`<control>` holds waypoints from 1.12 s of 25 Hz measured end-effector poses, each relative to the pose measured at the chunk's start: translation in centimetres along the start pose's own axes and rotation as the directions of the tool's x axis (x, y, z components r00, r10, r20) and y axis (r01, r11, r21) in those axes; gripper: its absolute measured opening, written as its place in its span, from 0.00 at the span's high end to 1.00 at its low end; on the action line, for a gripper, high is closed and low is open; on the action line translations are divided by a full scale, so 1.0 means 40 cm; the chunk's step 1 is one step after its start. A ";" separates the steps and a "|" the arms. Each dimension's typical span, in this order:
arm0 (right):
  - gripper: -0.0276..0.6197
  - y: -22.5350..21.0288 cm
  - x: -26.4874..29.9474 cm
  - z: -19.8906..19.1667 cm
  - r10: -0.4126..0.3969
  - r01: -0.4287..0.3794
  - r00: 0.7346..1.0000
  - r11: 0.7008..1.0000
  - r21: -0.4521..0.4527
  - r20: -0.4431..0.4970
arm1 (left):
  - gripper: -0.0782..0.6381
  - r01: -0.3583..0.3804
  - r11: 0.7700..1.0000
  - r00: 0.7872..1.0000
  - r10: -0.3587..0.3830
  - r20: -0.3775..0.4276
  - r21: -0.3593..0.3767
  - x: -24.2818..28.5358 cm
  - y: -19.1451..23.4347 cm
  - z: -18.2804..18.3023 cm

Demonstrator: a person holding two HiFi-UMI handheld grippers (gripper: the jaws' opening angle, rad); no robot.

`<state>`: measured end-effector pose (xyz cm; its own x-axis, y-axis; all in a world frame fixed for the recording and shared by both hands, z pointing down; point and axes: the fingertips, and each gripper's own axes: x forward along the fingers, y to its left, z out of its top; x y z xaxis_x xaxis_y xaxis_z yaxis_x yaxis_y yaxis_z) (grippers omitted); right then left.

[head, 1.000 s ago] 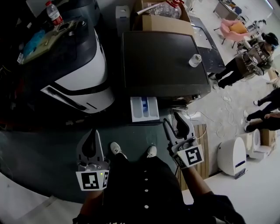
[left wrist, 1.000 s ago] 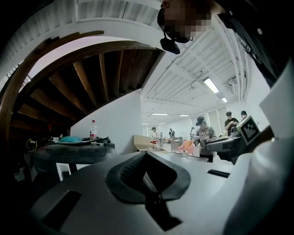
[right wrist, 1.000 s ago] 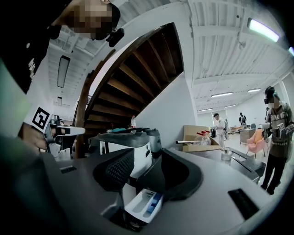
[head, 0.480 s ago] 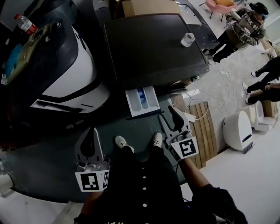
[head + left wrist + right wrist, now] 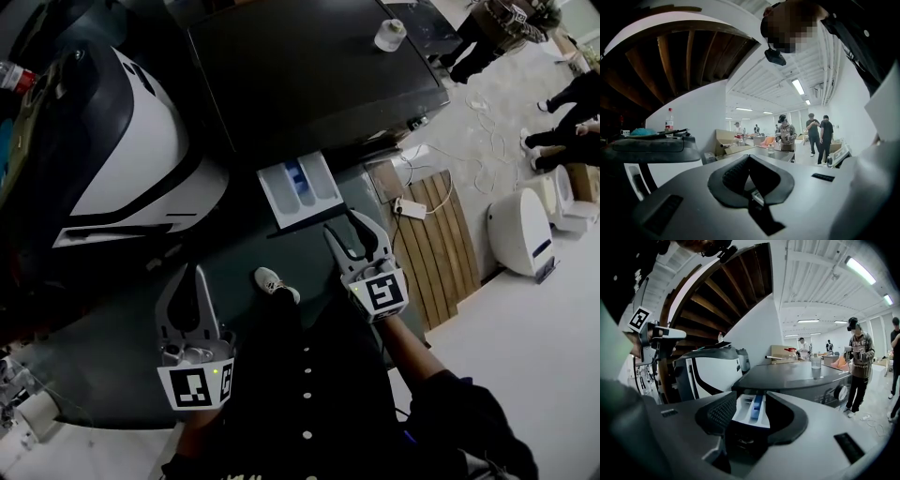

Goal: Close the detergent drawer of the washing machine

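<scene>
1. The washing machine [image 5: 309, 66] is a dark, flat-topped box that fills the space ahead of your right hand-held gripper [image 5: 345, 228].
2. A white-and-black appliance [image 5: 141, 159] stands beyond your left hand-held gripper [image 5: 190, 277], well to the left of the right one.
3. A slatted wooden platform [image 5: 436, 244] lies on the floor just to the right of your right hand-held gripper.
4. The detergent drawer [image 5: 300, 190] is pulled out of the machine's front.
   - It sits just ahead of your right hand-held gripper's tips; I cannot tell whether they touch it.
   - It is a white tray, open on top, split into lengthwise compartments, with a blue insert in the middle one.
   - Its long axis runs from the machine straight out toward that hand-held gripper, and its front end points at you.
5. Your right hand-held gripper is released. Its jaws stand apart, and in the right gripper view the drawer [image 5: 750, 411] shows in the gap between them, with nothing grasped.
6. Your left hand-held gripper is clenched. In the left gripper view its jaws meet at the tips with nothing between them, and it hangs low, well apart from the drawer.
7. A small clear cup [image 5: 388, 35] stands upright on the machine's top, far ahead of your right hand-held gripper and a little to its right.
</scene>
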<state>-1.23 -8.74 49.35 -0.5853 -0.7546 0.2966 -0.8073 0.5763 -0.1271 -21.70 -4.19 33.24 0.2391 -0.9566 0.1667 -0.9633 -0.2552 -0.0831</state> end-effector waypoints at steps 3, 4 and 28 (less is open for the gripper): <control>0.66 0.011 0.007 -0.060 -0.016 0.017 0.998 1.000 0.017 -0.062 | 0.87 0.021 1.000 1.000 -0.021 -0.012 0.001 0.006 -0.003 -0.011; 0.66 0.015 0.008 -0.079 -0.021 0.023 0.997 1.000 0.022 -0.077 | 0.87 0.028 1.000 0.999 -0.028 -0.017 0.002 0.007 -0.004 -0.014; 0.66 0.061 0.045 -0.328 -0.061 0.073 0.964 0.997 0.037 -0.260 | 0.87 0.052 0.998 0.996 -0.054 -0.070 -0.027 0.001 0.004 -0.087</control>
<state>-3.27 -4.55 62.00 -0.4952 -0.6810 0.5394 -0.8503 0.5072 -0.1402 -22.28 -3.79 36.66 0.2816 -0.9291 0.2396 -0.9524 -0.3010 -0.0477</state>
